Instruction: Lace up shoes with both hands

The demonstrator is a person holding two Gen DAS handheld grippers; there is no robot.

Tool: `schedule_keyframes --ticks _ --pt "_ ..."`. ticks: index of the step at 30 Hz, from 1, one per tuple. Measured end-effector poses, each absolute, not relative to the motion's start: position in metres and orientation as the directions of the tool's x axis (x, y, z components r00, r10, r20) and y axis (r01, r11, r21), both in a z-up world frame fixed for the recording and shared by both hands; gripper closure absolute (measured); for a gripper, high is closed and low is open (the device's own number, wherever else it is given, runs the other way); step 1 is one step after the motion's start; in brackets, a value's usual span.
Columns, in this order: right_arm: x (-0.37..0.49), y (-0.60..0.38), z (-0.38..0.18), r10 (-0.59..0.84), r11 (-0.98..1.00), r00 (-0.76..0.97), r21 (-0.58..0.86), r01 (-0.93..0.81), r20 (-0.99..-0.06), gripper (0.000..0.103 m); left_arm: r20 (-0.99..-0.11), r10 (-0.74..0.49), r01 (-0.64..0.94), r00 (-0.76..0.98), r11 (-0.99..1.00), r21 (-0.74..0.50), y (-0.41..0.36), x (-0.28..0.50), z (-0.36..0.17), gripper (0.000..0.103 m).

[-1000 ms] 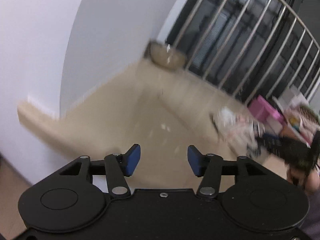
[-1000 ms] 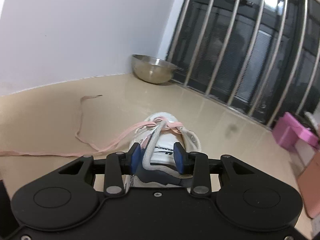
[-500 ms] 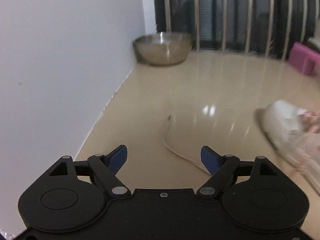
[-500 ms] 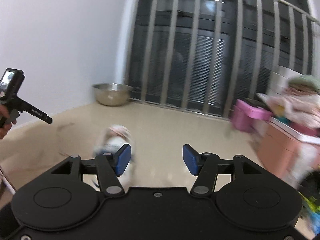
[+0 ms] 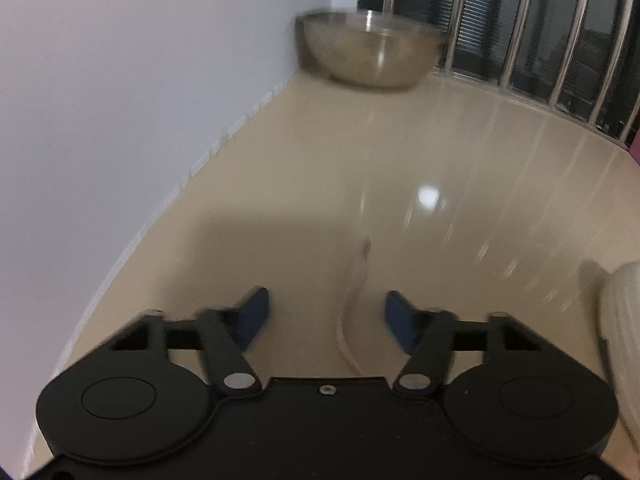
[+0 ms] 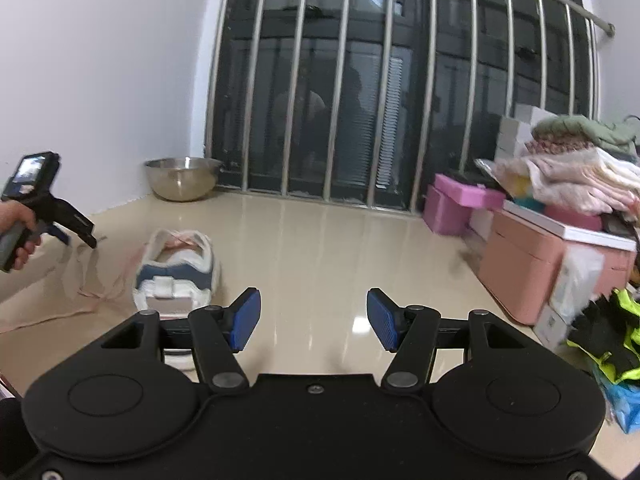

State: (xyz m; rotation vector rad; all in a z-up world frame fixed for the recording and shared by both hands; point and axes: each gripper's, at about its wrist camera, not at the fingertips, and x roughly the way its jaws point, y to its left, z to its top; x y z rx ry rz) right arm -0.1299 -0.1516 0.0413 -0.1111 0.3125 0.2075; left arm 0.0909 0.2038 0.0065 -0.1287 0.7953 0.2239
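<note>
My left tongs [image 5: 326, 316] are closing, their blue pads still apart in the blurred left view, with the flat pink lace [image 5: 352, 308] lying on the floor between them but not pinched. The lace is a pale ribbon curving up the lower middle of the frame; its tip smears out and I cannot make out where it ends. The floor [image 5: 420, 152] is glossy beige tile with streaked reflections. A round steel bowl [image 5: 370, 50] sits at the upper middle against the matt white wall [image 5: 120, 80]. At the right edge a white ribbed curve, the shoe [image 5: 622, 320], is cut off by the frame.

My right tongs [image 6: 314, 318] stand fairly wide with nothing between the ribbed blue pads. In this view the shoe [image 6: 176, 276] rests at left of centre on the floor, heel toward me, white with a blue band, pink lace threaded at its front and trailing loose to the left. At the far left a hand [image 6: 16, 228] grips the other tool's handle, partly cut off. Metal bars [image 6: 384, 80] cover the dark window; a pink box [image 6: 532, 264] and heaped cloth [image 6: 576, 168] fill the right.
</note>
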Motion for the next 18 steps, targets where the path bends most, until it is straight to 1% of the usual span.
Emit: schedule_keyframes --ticks 1,2,4,5,7,9,11,13,16,18 --pt "-0.131 -0.148 0.041 0.195 0.971 0.930 -0.074 -0.229 -0.312 0.042 -0.719 0.121 -0.230 0.685 0.972 -0.056 0.204 0.091 0.008 0.102" --pt "-0.131 -0.146 0.039 0.217 0.965 0.922 -0.069 -0.251 -0.319 0.042 -0.720 0.106 -0.231 0.686 0.970 -0.077 0.204 0.090 0.009 0.102" --pt "-0.132 -0.141 0.037 0.243 0.959 0.913 -0.061 -0.277 -0.327 0.042 -0.696 0.134 -0.238 0.706 0.970 -0.055 0.199 0.083 0.011 0.103" --pt "-0.132 -0.138 0.036 0.257 0.956 0.909 -0.052 -0.289 -0.329 0.042 -0.662 0.121 -0.216 0.739 0.974 -0.064 0.194 0.073 0.017 0.103" --pt "-0.132 -0.134 0.035 0.284 0.949 0.899 -0.035 -0.313 -0.333 0.042 -0.545 0.035 -0.112 0.837 0.988 -0.108 0.176 0.034 0.041 0.103" --pt "-0.132 -0.132 0.039 0.336 0.936 0.886 0.010 -0.352 -0.320 0.042 -0.461 -0.020 -0.038 0.887 0.992 -0.117 0.155 -0.008 0.068 0.103" --pt "-0.127 -0.131 0.049 0.428 0.903 0.854 0.104 -0.416 -0.296 0.042 -0.382 -0.103 0.047 0.918 0.987 -0.153 0.134 -0.055 0.095 0.103" --pt "-0.114 -0.128 0.061 0.554 0.829 0.791 0.260 -0.495 -0.259 0.042 -0.306 -0.183 0.133 0.934 0.975 -0.175 0.113 -0.096 0.113 0.103" --pt "-0.088 -0.123 0.080 0.738 0.635 0.653 0.497 -0.591 -0.168 0.042 -0.215 -0.303 0.266 0.929 0.946 -0.182 0.086 -0.146 0.125 0.103" --pt "-0.067 -0.118 0.091 0.831 0.480 0.546 0.636 -0.604 -0.108 0.042 -0.189 -0.335 0.303 0.923 0.936 -0.177 0.074 -0.165 0.128 0.103"
